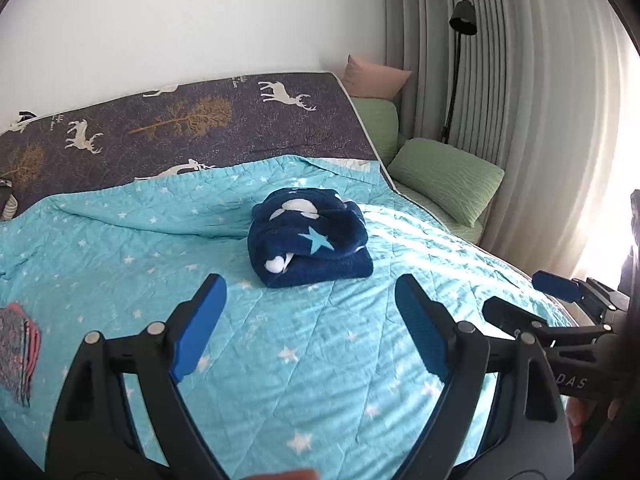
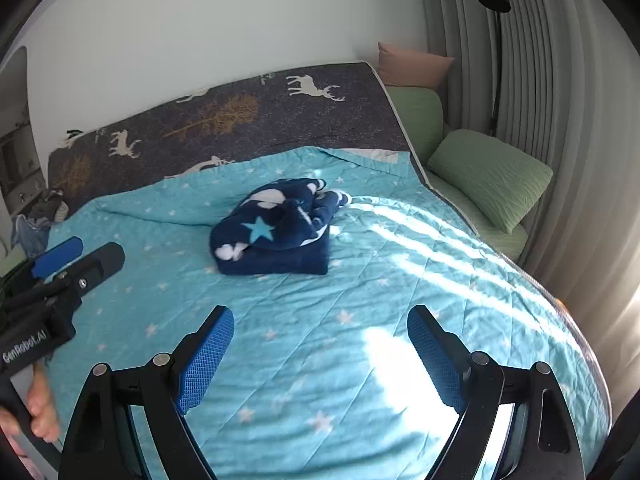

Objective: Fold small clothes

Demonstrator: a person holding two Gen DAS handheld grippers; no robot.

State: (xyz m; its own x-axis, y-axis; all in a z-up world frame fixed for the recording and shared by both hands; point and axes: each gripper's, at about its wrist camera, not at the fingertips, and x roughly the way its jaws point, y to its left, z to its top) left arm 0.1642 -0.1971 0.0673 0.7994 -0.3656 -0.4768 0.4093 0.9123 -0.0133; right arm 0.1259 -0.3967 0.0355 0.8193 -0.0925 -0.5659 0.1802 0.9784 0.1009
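Note:
A folded dark blue fleece garment with a light blue star and white spots lies in a bundle on the turquoise star-print quilt; it also shows in the right wrist view. My left gripper is open and empty, held above the quilt just short of the bundle. My right gripper is open and empty, also short of the bundle. The right gripper appears at the right edge of the left wrist view. The left gripper appears at the left of the right wrist view.
A folded patterned cloth lies at the quilt's left edge. A deer-print mattress leans on the wall behind. Green pillows and a pink cushion lie at the right by the curtain and a black floor lamp.

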